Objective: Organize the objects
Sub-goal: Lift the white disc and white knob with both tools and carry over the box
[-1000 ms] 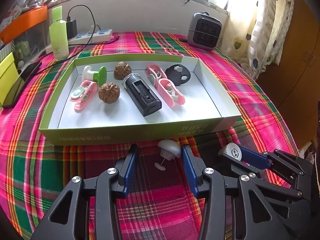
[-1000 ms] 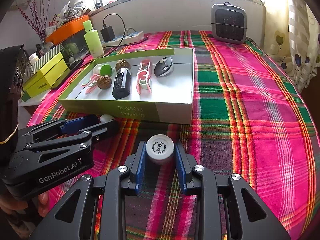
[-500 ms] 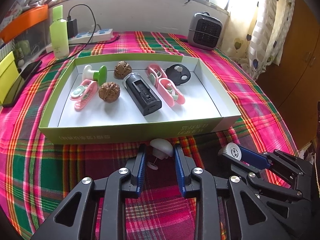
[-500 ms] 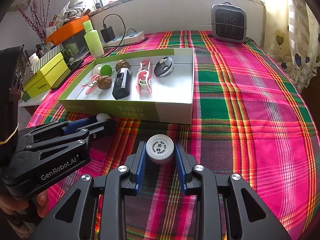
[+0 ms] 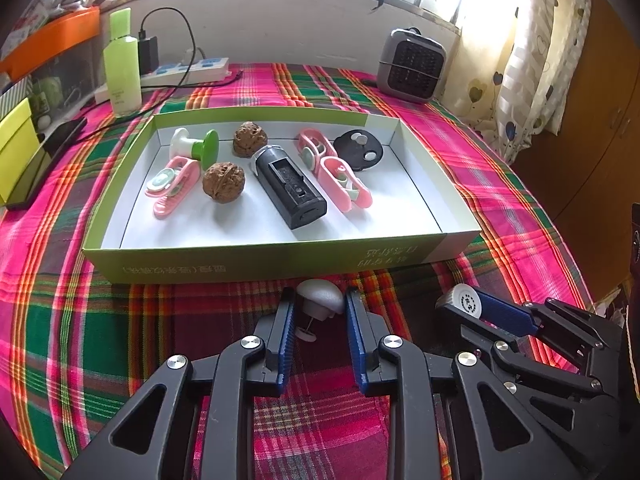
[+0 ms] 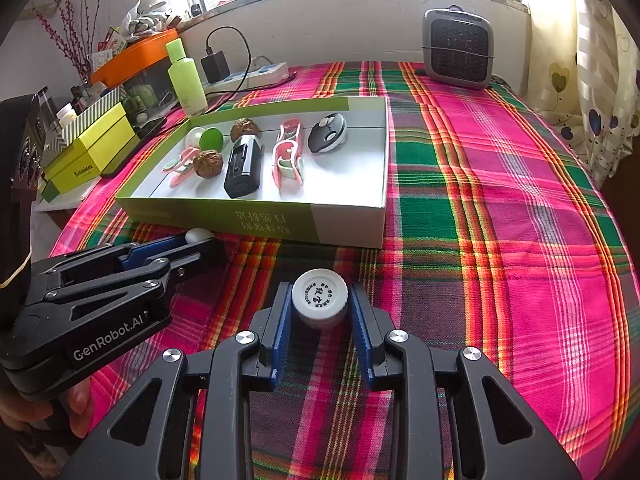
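My left tool (image 5: 319,318) was closing on the white knob (image 5: 320,300); my right tool (image 6: 319,312) gripped the bottle (image 6: 319,298). Both needed lifting clear over the box wall (image 5: 264,264).

1. Tablecloth (image 6: 500,216): plaid of hot pink, green and dark maroon, with orange and yellow stripes.
2. Box (image 5: 256,266): lime-green outer walls with a white patch at its 3 o'clock end, white inside.
3. In the box: two brown walnuts (image 5: 223,181), a black case (image 5: 289,187), pink clips (image 5: 345,184), a green-and-white knob (image 5: 197,147).
4. Left gripper (image 5: 318,307): black frame, blue pads, around a white knob (image 5: 320,300).
5. Right gripper (image 6: 319,300): same colours, around a white cap (image 6: 319,294) with dark print.
6. At 11 o'clock: a pale-green bottle (image 6: 186,80).
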Motion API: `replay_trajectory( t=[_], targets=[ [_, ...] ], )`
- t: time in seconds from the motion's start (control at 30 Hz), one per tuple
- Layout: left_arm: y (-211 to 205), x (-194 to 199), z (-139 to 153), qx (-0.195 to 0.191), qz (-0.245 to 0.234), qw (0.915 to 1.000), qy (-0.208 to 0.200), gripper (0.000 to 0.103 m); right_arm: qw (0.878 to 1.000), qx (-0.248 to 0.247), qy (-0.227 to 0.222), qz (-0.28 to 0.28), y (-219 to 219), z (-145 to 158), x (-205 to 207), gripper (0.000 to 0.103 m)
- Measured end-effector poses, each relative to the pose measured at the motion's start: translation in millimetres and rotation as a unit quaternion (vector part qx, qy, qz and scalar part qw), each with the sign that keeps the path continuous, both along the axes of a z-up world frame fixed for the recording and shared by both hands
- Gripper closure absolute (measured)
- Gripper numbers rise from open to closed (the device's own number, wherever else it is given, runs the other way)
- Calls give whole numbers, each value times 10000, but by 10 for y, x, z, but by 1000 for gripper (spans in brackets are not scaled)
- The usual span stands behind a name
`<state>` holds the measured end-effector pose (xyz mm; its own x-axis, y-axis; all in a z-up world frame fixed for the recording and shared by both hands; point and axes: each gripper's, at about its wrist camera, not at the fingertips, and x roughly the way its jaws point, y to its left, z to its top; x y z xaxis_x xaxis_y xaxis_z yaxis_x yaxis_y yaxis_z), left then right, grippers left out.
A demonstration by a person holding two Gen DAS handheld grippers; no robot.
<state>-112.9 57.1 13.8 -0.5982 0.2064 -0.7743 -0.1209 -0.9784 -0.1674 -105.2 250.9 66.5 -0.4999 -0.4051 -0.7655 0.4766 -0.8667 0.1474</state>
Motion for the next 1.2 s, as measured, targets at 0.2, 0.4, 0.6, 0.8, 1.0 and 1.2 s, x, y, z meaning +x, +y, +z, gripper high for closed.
replay_trajectory(
  t=[0.2, 0.4, 0.6, 0.8, 1.0, 1.2],
  targets=[
    [-13, 26, 11, 27, 16, 10000, 16, 81, 10000, 40, 21, -19, -5, -2, 9, 74],
    [-41, 48, 34, 60, 33, 10000, 44, 81, 9999, 86, 36, -52, -7, 5, 19, 74],
    [-75, 68, 50, 71, 55, 9999, 69, 81, 9999, 74, 32, -69, -1, 12, 27, 74],
    [-101, 99, 91, 86, 58, 9999, 119, 81, 10000, 27, 75, -19, -19, 50, 61, 74],
    [-162, 135, 202, 103, 84, 9996, 254, 81, 9998, -64, 175, 12, -15, 156, 86, 74],
    [-225, 131, 309, 103, 128, 9991, 383, 81, 9994, -146, 317, 27, -25, 287, 62, 74]
  ],
)
